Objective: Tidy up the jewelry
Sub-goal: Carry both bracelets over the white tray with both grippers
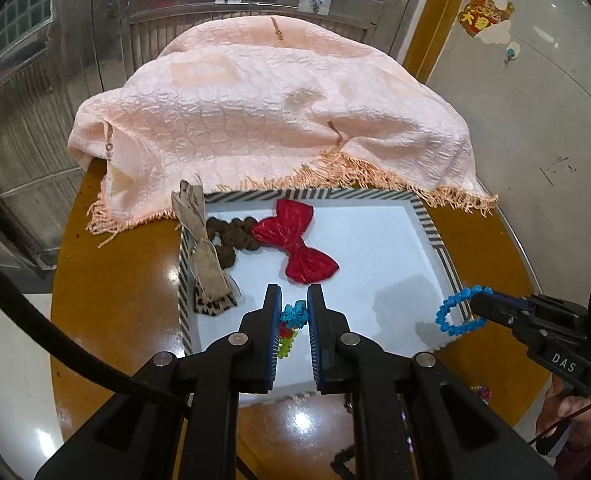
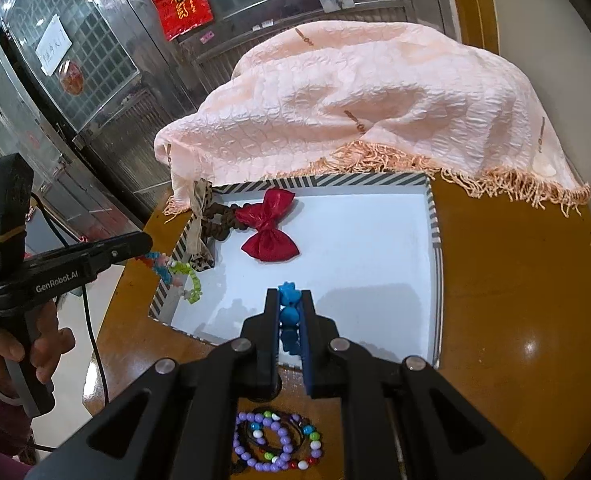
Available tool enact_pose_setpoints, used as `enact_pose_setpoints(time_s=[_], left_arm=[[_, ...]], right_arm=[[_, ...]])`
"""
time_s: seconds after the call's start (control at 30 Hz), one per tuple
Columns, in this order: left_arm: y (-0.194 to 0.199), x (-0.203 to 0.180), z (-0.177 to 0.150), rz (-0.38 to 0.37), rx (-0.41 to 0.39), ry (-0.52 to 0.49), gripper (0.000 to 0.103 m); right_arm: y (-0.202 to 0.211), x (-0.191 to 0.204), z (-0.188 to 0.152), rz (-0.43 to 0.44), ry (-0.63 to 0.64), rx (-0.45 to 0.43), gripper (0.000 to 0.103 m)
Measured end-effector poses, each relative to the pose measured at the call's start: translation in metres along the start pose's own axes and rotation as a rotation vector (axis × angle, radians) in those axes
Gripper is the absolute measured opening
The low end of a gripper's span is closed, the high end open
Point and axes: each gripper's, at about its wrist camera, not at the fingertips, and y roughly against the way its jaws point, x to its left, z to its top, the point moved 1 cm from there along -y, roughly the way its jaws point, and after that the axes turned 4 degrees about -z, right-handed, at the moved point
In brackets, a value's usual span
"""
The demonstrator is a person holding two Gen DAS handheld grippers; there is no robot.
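Note:
A white box with a striped rim (image 1: 427,220) (image 2: 433,216) sits on the brown table. In it lie a red bow (image 1: 295,240) (image 2: 269,226), a dark brown beaded piece (image 1: 225,236) (image 2: 215,216) and a beige leopard-print ribbon (image 1: 203,248) (image 2: 199,236). My left gripper (image 1: 293,304) (image 2: 145,246) is shut on a multicoloured bead bracelet (image 1: 291,322) (image 2: 179,276) above the box's near left part. My right gripper (image 2: 289,300) (image 1: 475,306) is shut on a blue bead bracelet (image 2: 289,304) (image 1: 455,314) over the box's near right edge.
A pink fringed cloth (image 1: 263,104) (image 2: 375,104) covers the table's far side behind the box. Purple and mixed bead bracelets (image 2: 275,444) lie on the table in front of the box. A metal door (image 1: 55,80) stands behind, tiled floor to the right.

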Motion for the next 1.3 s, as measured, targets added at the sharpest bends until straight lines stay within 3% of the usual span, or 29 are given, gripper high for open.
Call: enact_pose_setpoints(time_s=[0.73, 1.07, 1.3], left_arm=[[-0.026, 0.018, 0.026, 0.003, 0.027, 0.023, 0.005], [-0.054, 0.02, 0.03, -0.04, 0.085, 0.045, 0.005], [-0.081, 0.031, 0.03, -0.016, 0.125, 0.067, 0.005]], right_arm=[[-0.043, 0.01, 0.026, 0.032, 0.037, 0.061, 0.009], [-0.072, 0.018, 0.031, 0.054, 0.055, 0.121, 0.009], [-0.099, 0.016, 0.041, 0.052, 0.056, 0.156, 0.009]])
